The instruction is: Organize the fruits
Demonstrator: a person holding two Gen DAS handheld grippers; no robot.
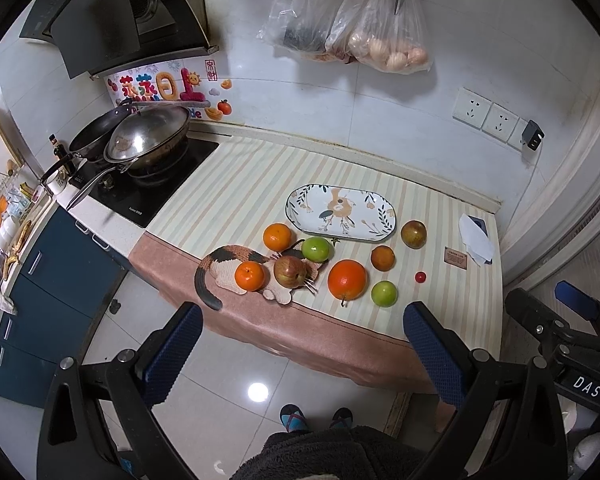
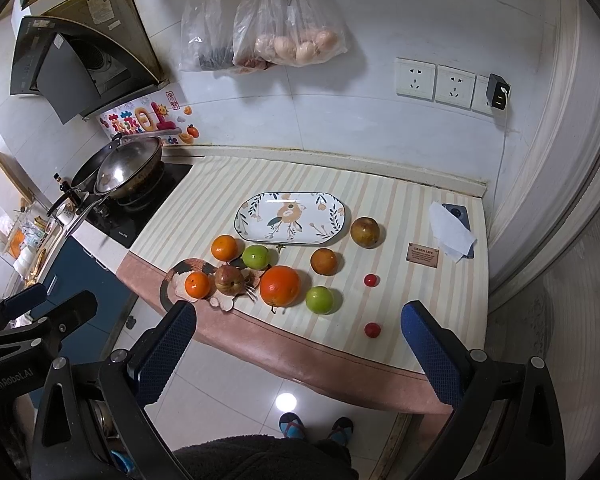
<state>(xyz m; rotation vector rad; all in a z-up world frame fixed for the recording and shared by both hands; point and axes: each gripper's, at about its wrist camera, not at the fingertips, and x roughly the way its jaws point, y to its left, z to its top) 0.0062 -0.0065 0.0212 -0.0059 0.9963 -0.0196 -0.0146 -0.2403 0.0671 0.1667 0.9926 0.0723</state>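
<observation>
Several fruits lie on the striped counter in front of an empty oval patterned plate [image 1: 341, 211] [image 2: 292, 217]. A large orange [image 1: 347, 279] [image 2: 280, 285] sits in the middle, with a green apple [image 1: 384, 293] [image 2: 319, 299] to its right. Two small oranges [image 1: 277, 237] [image 1: 250, 276], a red apple [image 1: 289, 271] [image 2: 229, 279] and another green apple [image 1: 316, 249] [image 2: 255, 256] lie on or near a cat-shaped mat [image 1: 228, 268]. Both grippers hang back over the floor, well short of the fruit: the left gripper [image 1: 302, 344] and the right gripper [image 2: 298, 340] are open and hold nothing.
A brownish fruit [image 2: 365, 232], a dark orange [image 2: 323, 261] and two cherry tomatoes [image 2: 370, 279] [image 2: 372, 329] lie to the right. A tissue over a phone [image 2: 452, 236] sits at the counter's right end. A stove with pans [image 1: 140, 140] is at the left. The person's feet [image 2: 316, 428] stand below.
</observation>
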